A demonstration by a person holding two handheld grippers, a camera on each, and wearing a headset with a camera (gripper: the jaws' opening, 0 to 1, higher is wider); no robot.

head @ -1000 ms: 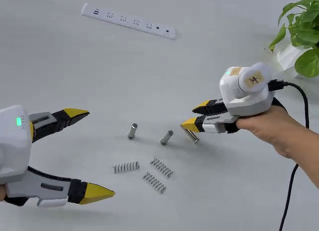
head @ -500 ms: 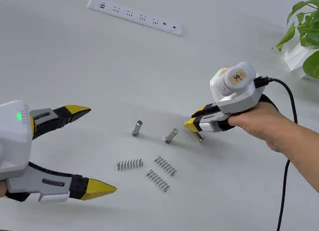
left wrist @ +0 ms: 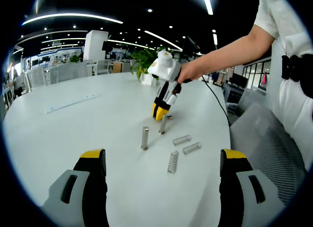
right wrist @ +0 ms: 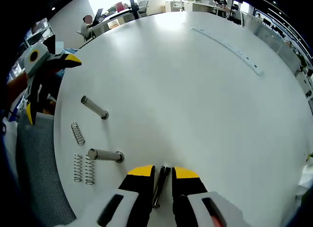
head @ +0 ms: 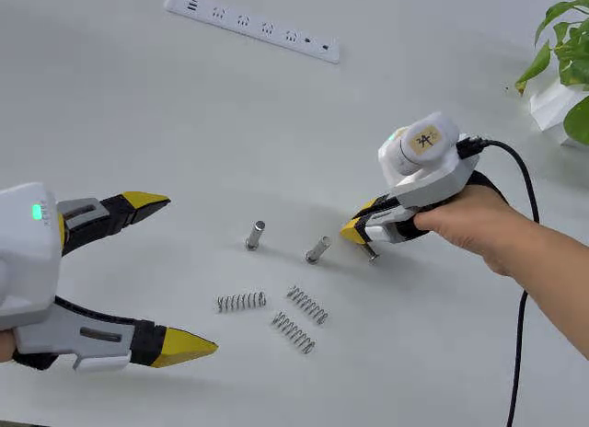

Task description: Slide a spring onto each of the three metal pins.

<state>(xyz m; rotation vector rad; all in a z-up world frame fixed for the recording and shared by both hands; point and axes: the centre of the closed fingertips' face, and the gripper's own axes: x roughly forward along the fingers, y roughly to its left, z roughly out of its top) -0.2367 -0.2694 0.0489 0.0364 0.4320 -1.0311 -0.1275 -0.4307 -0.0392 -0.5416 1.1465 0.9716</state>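
Observation:
My right gripper (head: 355, 230) is shut on a metal pin (head: 370, 252), whose lower end points down at the table; the same pin (right wrist: 160, 184) shows between its jaws. Two more pins (head: 255, 235) (head: 317, 250) stand tilted on the table just left of it. Three springs (head: 241, 302) (head: 306, 305) (head: 293, 333) lie loose in front of the pins. My left gripper (head: 173, 275) hovers wide open at the left, holding nothing. In the left gripper view the pins (left wrist: 145, 138) (left wrist: 162, 124) and a spring (left wrist: 173, 161) lie ahead of its jaws.
A white power strip (head: 253, 24) lies at the far edge of the grey table. A potted plant (head: 566, 59) stands at the far right. The right gripper's black cable (head: 520, 289) trails down the right side.
The right gripper has tipped downward with its pin, bringing the pin more upright near the table. The left gripper has hardly moved.

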